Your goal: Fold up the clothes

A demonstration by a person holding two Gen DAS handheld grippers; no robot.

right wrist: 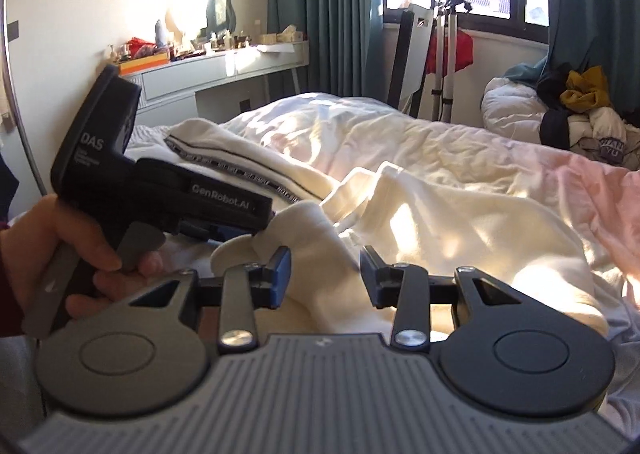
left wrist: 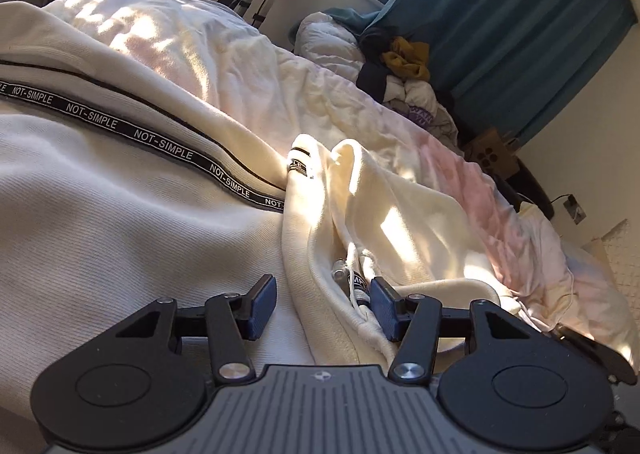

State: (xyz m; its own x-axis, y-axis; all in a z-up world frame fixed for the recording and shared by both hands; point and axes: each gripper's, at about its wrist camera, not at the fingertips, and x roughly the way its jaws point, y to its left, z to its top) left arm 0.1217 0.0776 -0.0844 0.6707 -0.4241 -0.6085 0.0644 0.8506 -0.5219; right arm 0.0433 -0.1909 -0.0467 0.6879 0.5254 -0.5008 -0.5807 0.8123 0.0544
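A cream garment [left wrist: 100,222] with a black "NOT-SIMPLE" stripe [left wrist: 160,142] lies spread on the bed. Its waistband with a white drawstring [left wrist: 354,274] is bunched in front of my left gripper [left wrist: 324,304], which is open just above the fabric, jaws either side of the waistband edge. In the right wrist view the same garment [right wrist: 440,222] lies rumpled in the sunlight. My right gripper [right wrist: 326,276] is open over a raised fold of it [right wrist: 316,254]. The left gripper's black body [right wrist: 160,190], held in a hand, sits at left, touching the cloth.
The bed has a crumpled white and pink sheet [left wrist: 460,158]. A pile of clothes [right wrist: 580,118] sits at its far end by teal curtains [left wrist: 520,34]. A folded rack [right wrist: 444,54] stands under the window. A cluttered dresser [right wrist: 224,66] lines the left wall.
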